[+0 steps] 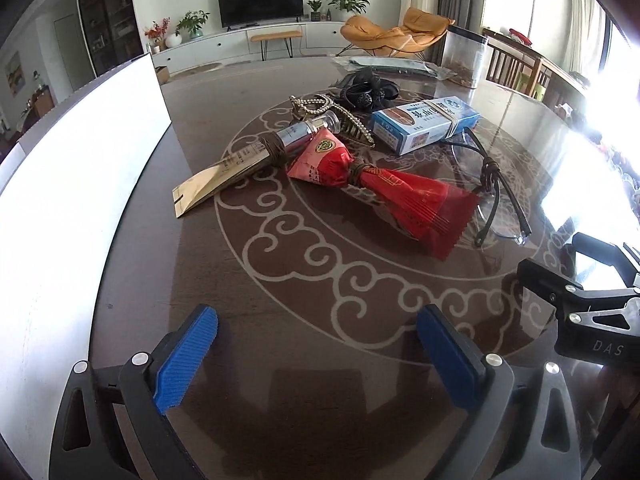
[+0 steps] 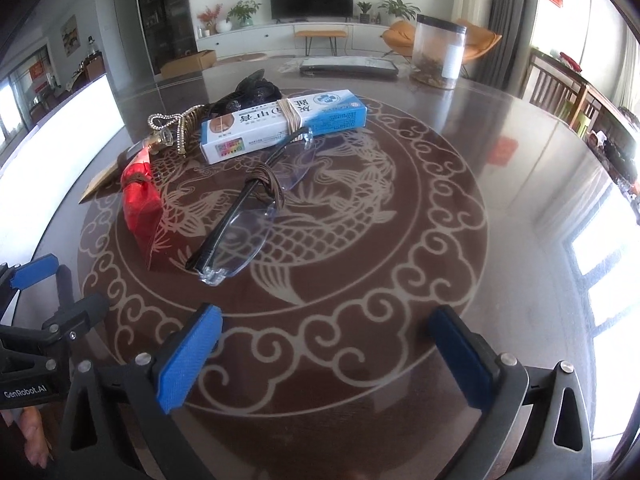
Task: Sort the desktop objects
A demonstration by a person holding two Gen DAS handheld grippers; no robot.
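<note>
Left claw (image 1: 316, 360) spread wide, nothing between the blue pads, hovering over bare table (image 1: 280, 420) short of the pile. Right claw (image 2: 332, 360) also spread and empty, angled down at the table; a bit of the person's hand (image 2: 28, 436) shows low left in the right wrist view.

Nearest the left claw: red snack packet (image 1: 384, 196), cinched at the middle with brown cord. Light, crinkly, slick film, so pinch at the corded waist, not the loose tail. Just beside it on the right, clear glasses (image 2: 256, 208) with black temples, also cord-wrapped; fragile, lenses likely to slip, so take them at the wrapped temple bundle. They lie nearest the right claw.

Behind the packet, a gold tube (image 1: 236, 164) with a clear cap, corded, semi-soft; grip mid-body. Blue-white medicine box (image 1: 424, 122) with a rubber band, stiff and light; easy across its narrow sides. A beaded hair claw clip (image 1: 320, 106) and black hair accessory (image 1: 368, 90) sit tangled further back, may snag each other. White board (image 1: 80, 168) stands along the left edge.
</note>
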